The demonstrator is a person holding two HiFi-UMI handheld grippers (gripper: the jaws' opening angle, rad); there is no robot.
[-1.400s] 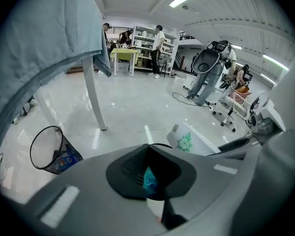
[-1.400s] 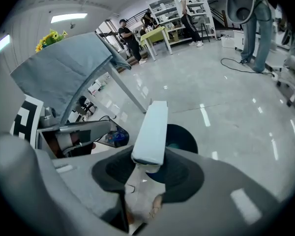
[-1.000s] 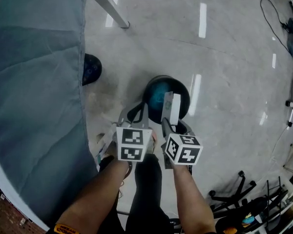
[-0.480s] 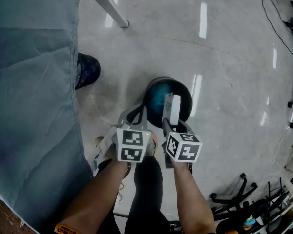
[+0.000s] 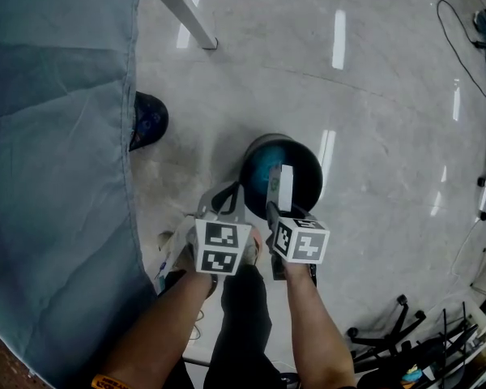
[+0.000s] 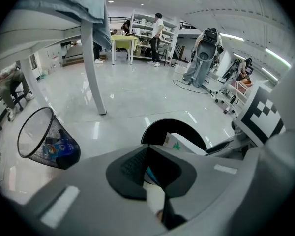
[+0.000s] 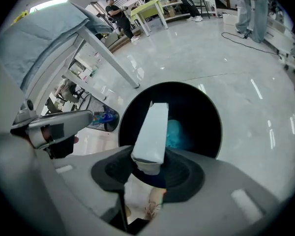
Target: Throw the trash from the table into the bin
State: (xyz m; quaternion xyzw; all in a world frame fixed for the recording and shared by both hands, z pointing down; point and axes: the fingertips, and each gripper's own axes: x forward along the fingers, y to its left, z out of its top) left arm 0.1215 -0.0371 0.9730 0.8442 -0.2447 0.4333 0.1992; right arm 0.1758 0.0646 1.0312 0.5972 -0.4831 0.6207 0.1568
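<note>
A black round bin (image 5: pixel 296 168) stands on the floor below both grippers, with something teal inside it (image 7: pixel 174 134). My right gripper (image 5: pixel 277 194) is shut on a white carton (image 5: pixel 284 186), which sticks out upright over the bin's near rim. In the right gripper view the carton (image 7: pixel 152 132) rises from between the pads against the bin's dark mouth (image 7: pixel 199 117). My left gripper (image 5: pixel 227 201) hangs just left of it, jaws apart with nothing between them. From the left gripper view (image 6: pixel 152 170) the bin (image 6: pixel 157 129) and the carton (image 6: pixel 184 144) lie just ahead.
The table under a blue-grey cloth (image 5: pixel 57 152) fills the left, with its slanted leg (image 5: pixel 182 10) behind. A wire-mesh bin (image 5: pixel 150 118) holding trash sits on the floor by the cloth's edge. Chair bases and cables (image 5: pixel 405 331) crowd the lower right. People stand far back.
Both grippers have sunk towards the black bin, the right one still holding the carton. The view has shifted slightly, so the bin now sits lower in the picture.
</note>
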